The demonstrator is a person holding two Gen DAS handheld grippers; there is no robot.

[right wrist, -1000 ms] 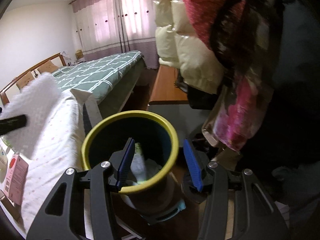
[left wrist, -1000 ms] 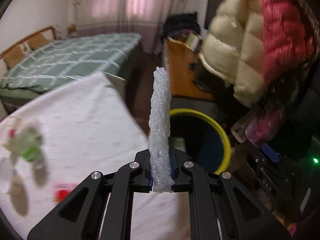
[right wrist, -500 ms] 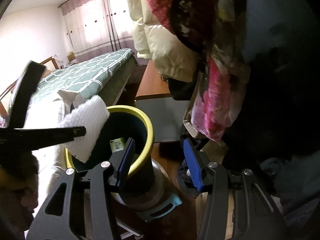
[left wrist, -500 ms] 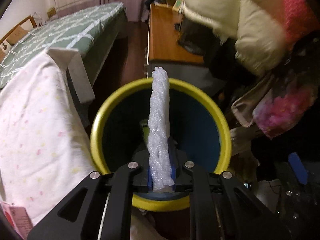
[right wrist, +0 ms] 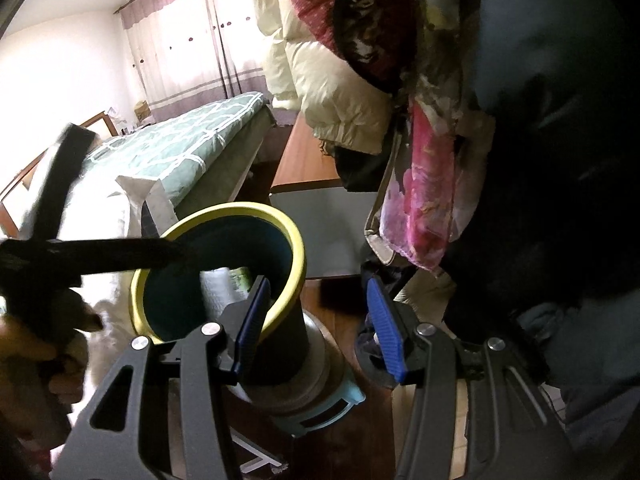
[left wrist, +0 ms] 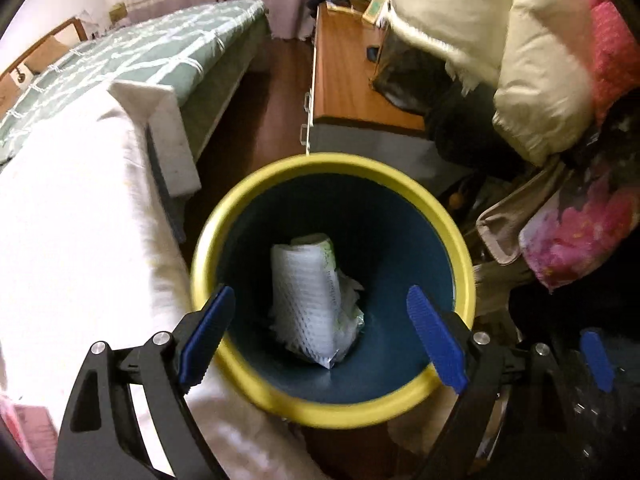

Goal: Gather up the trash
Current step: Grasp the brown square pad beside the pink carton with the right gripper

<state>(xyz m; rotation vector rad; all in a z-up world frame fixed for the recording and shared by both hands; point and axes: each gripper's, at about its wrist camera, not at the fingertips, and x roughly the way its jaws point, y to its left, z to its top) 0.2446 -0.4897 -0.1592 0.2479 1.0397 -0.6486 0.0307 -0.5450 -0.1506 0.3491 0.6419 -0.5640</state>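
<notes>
Now the left tool (left wrist: 320, 332) tilts steeply over the bin (left wrist: 400, 176), jaws just sprung wide, gripping nothing.

**Home bedroom**

Lived-in bedroom, def. a home: bed (left wrist: 152, 56) w/ green check cover & wooden headboard, pink-striped curtains (right wrist: 192, 40) over bright window, wood floor, low wooden cabinet (left wrist: 352, 80) w/ clutter, puffy coats (left wrist: 520, 60) hanging at right, yellow-rimmed bin (left wrist: 332, 404) beside a white-covered mattress (left wrist: 80, 240).
</notes>
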